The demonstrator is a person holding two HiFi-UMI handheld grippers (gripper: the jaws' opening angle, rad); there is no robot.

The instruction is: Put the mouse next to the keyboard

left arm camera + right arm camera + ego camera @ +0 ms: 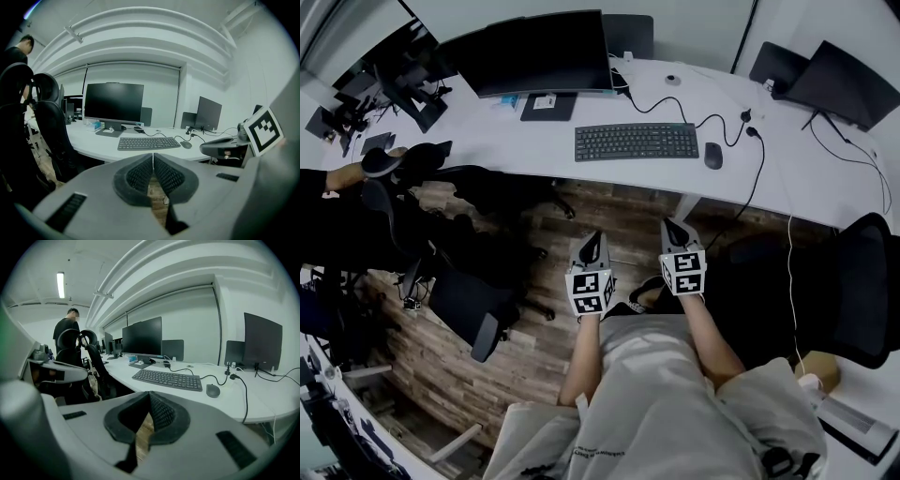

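The left gripper [594,237] and the right gripper [674,226] are both clenched and empty: in each gripper view the 2 ribbed pads meet at the tips, with only wooden floor [581,220] showing through the gap below them. They are held side by side, a little apart, low in front of the person's lap, jaws pointing forward toward the desk [534,155] and marker cubes facing up. Both forearms reach straight out from the torso, the left forearm [581,366] and the right forearm [712,342] roughly parallel. The grippers hang over the floor, short of the desk's front edge, which lies between them and the things on top.

On the desk, the mouse [713,156] lies just beside the right end of the keyboard [636,142], with a narrow strip of bare desk between the 2. A black cable [757,173] curves past the mouse on its right side and drops over the desk edge. Behind the keyboard stands 1 large monitor [534,53]; a second monitor [848,84] stands at the far right. Dark office chairs flank the grippers, 1 chair [478,305] to the left and another chair [867,281] to the right. The right gripper view shows a person in dark clothes [63,331] standing far off at the left
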